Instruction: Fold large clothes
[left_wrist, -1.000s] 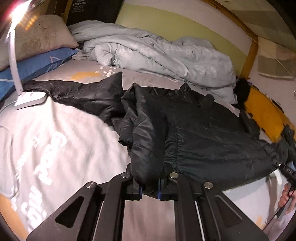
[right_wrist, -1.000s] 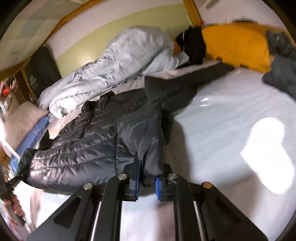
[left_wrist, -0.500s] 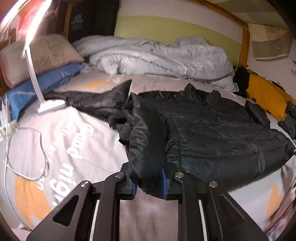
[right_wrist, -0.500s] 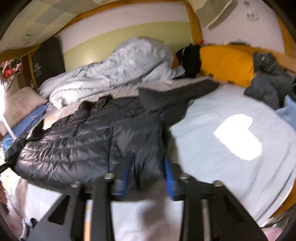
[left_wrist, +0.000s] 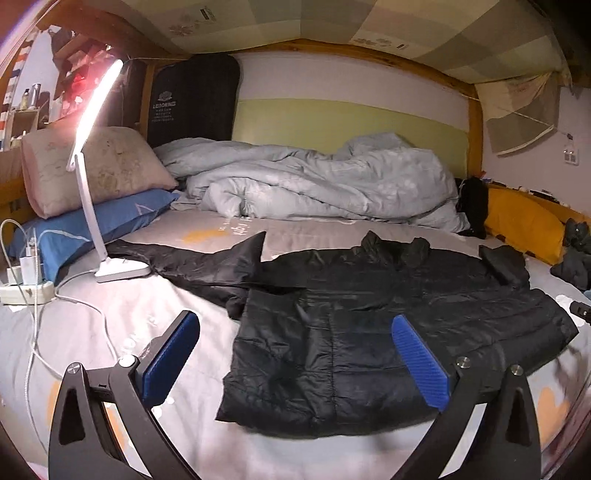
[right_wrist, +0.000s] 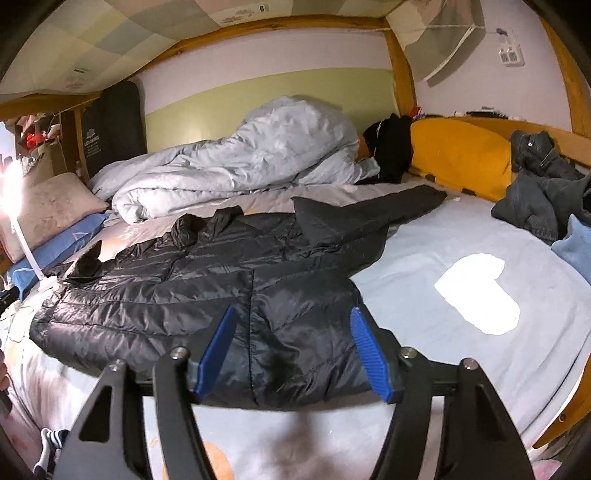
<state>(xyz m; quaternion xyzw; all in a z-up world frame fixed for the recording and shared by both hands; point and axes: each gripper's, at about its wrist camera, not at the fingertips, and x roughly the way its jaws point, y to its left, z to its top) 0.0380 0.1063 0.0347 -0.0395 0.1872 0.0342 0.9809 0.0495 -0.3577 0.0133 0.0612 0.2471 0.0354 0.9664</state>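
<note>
Hem released, both the left gripper (left_wrist: 295, 363) and right gripper (right_wrist: 299, 354) are opening over the puffy, slippery jacket (left_wrist: 388, 325); sleeves are best gripped next.

Dim fisheye views — desk lamp (left_wrist: 96, 110) glares left.

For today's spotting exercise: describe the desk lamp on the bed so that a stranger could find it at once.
Start at the wide bed with the grey printed sheet and look to its pillow end. Beside the flat blue pillow stands a slim white desk lamp, base on the sheet. It alone is lit, its curved bar glowing.
</note>
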